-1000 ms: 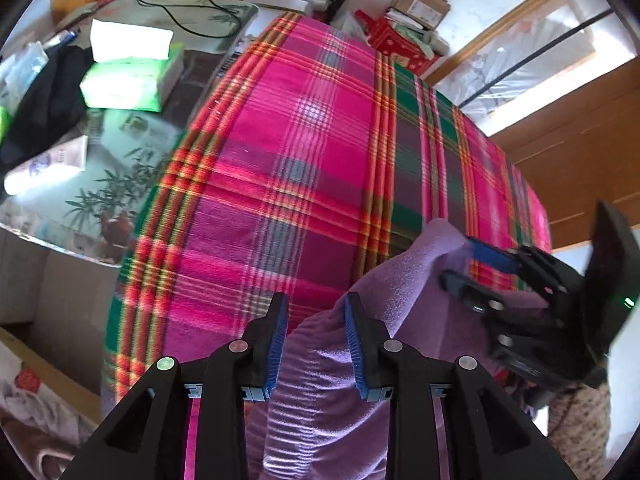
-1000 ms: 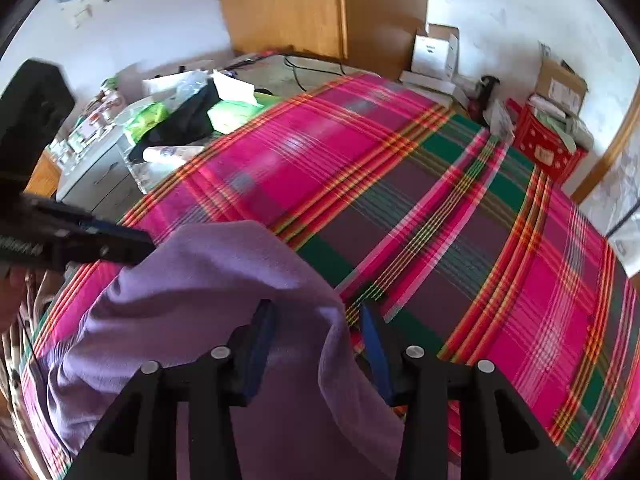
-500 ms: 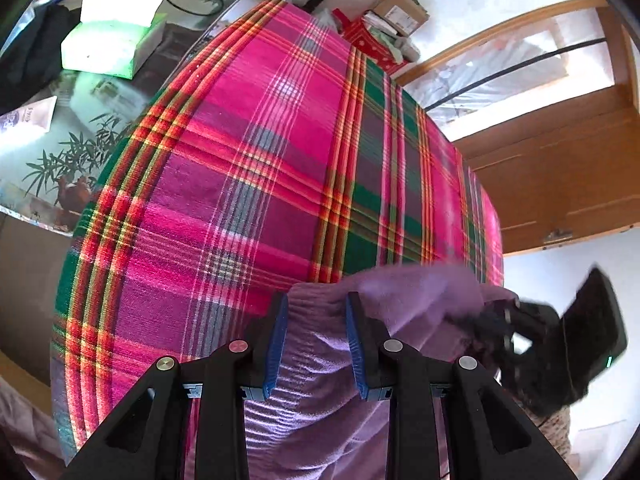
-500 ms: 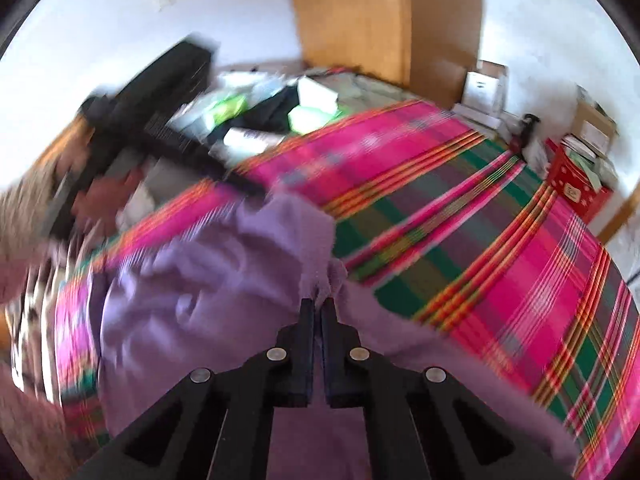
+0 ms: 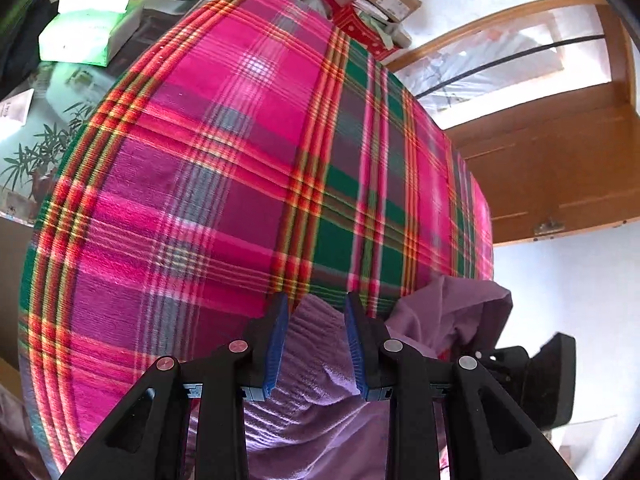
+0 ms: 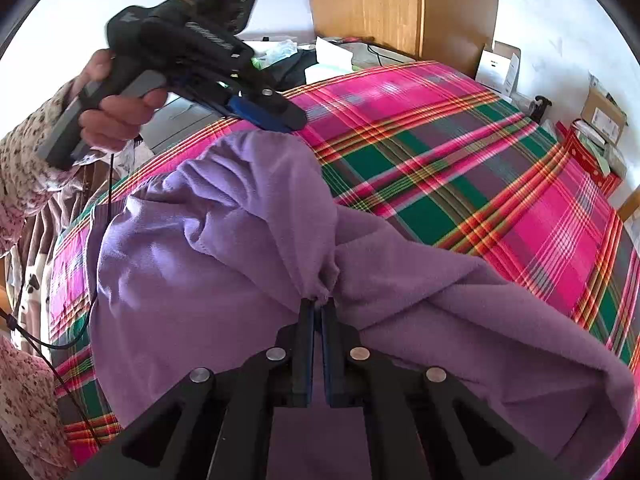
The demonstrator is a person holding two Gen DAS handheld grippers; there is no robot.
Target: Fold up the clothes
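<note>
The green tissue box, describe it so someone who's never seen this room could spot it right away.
Start at the bed with the pink plaid bedspread, then look to the glass-topped table beside its far left corner. The green tissue box sits there, a white tissue poking out on top; beside the black cloth, it is the only bright green thing.

big bed (image 5: 248, 168) fills the view, spread with a pink, green and red plaid cover (image 6: 460, 168), pulled fairly smooth. on it, near the close edge, a purple fleece garment (image 6: 224, 272) lies bunched and partly lifted, its lower part draped over the plaid. the far half of the cover lies bare.
</note>
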